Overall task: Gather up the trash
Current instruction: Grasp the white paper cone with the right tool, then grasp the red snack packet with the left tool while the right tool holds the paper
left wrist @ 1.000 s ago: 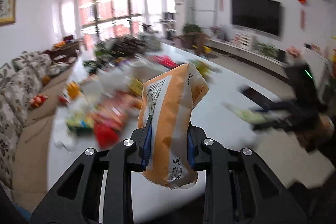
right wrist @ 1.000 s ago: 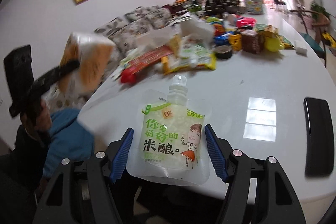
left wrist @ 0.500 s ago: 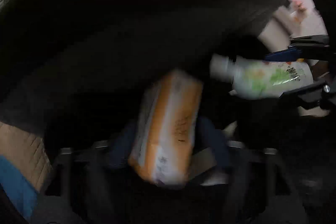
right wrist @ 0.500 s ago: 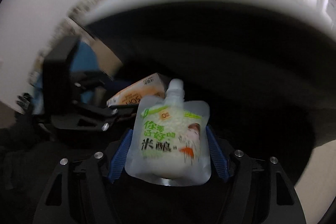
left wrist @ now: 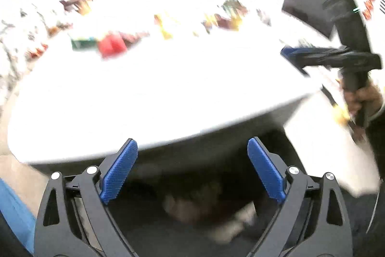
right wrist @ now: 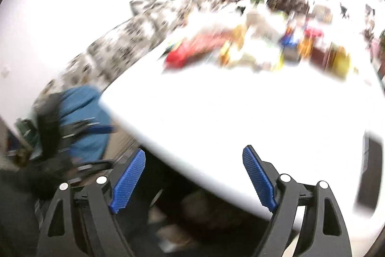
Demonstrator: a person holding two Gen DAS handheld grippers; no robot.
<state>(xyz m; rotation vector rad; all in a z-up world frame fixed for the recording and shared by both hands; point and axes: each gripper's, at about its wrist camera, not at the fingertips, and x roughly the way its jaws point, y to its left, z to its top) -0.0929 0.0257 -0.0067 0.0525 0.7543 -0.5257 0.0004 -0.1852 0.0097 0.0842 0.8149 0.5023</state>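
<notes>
In the left wrist view my left gripper [left wrist: 192, 172] hangs over the table's near edge, its jaws opening and nothing between the blue pads [left wrist: 119, 172]. Below it is a dark bin opening with blurred pale trash [left wrist: 204, 206] inside. My right gripper [right wrist: 193, 182] is also opening and holds nothing; blurred brownish shapes [right wrist: 211, 206] lie in the dark under it. The left view shows the right gripper [left wrist: 332, 57] at the right, held by a hand [left wrist: 361, 98]. The right view shows the left gripper [right wrist: 72, 129] at the left.
The white table [right wrist: 228, 112] is overexposed. A pile of colourful packets [right wrist: 252, 47] lies across its far side, with a red one [left wrist: 112, 46] in the left view. A dark flat object [right wrist: 370, 175] lies at the table's right edge. A blue cloth [right wrist: 81, 110] and a patterned sofa [right wrist: 115, 40] are at the left.
The orange packet has left my left gripper and the white pouch my right one. Both sets of jaws have spread. Both views swung from the dark bin up to the table.
</notes>
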